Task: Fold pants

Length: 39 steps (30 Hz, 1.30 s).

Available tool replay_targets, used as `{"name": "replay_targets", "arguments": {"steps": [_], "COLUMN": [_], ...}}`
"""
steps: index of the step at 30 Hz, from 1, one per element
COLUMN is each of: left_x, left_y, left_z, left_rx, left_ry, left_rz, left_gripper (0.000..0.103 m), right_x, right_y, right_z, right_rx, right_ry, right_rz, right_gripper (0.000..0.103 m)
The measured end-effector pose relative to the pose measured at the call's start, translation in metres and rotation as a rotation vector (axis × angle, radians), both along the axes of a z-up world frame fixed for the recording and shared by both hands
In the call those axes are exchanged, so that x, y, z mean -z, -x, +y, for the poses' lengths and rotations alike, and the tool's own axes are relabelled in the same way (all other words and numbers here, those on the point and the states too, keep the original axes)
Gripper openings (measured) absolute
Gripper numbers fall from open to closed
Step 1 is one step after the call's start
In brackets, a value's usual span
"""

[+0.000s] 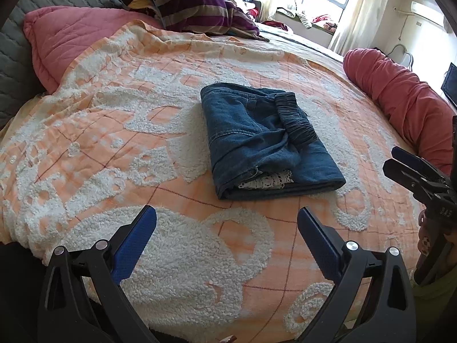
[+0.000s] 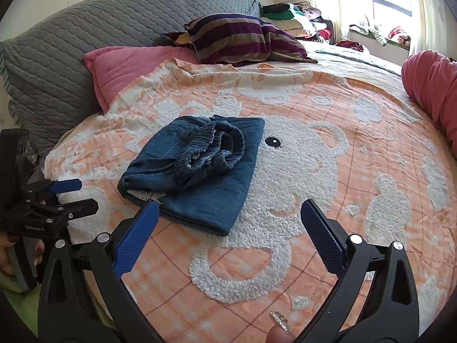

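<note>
The pants [image 1: 265,143] lie folded into a compact denim bundle in the middle of the orange-and-white blanket [image 1: 114,131], elastic waistband on top, a bit of white lace showing at the near edge. Neither tool touches them. The left gripper [image 1: 227,223] hangs just in front with its jaws spread wide and empty; the right gripper [image 2: 230,214] likewise, jaws apart, near the bundle's corner.
</note>
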State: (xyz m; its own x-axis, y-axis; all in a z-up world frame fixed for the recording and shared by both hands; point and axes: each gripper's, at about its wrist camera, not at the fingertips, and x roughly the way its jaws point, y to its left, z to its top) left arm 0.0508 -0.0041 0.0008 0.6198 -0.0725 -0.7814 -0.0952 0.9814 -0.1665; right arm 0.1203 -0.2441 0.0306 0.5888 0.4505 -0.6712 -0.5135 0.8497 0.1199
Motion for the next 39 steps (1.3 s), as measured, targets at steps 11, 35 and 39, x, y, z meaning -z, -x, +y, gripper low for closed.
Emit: {"name": "replay_targets", "arguments": {"steps": [11,35,39], "left_x": [-0.003,-0.009,-0.011], "left_y": [0.001,0.005,0.007], "left_z": [0.002,-0.001,-0.003], "left_rx": [-0.009,-0.01,-0.005], "left_ry": [-0.004,-0.018,-0.02], "left_rz": [-0.003,-0.006,-0.009], "left_gripper": [0.099,0.099,0.099], "right_x": [-0.002,-0.007,-0.007], "right_y": [0.0,0.007,0.008], "right_z": [-0.001,-0.009,-0.009], "right_rx": [-0.004,0.006,0.008], "right_ry": [0.0,0.007,0.007], "right_rz": [-0.006,-0.01,-0.009], "right_gripper": [0.094,0.094,0.094]}}
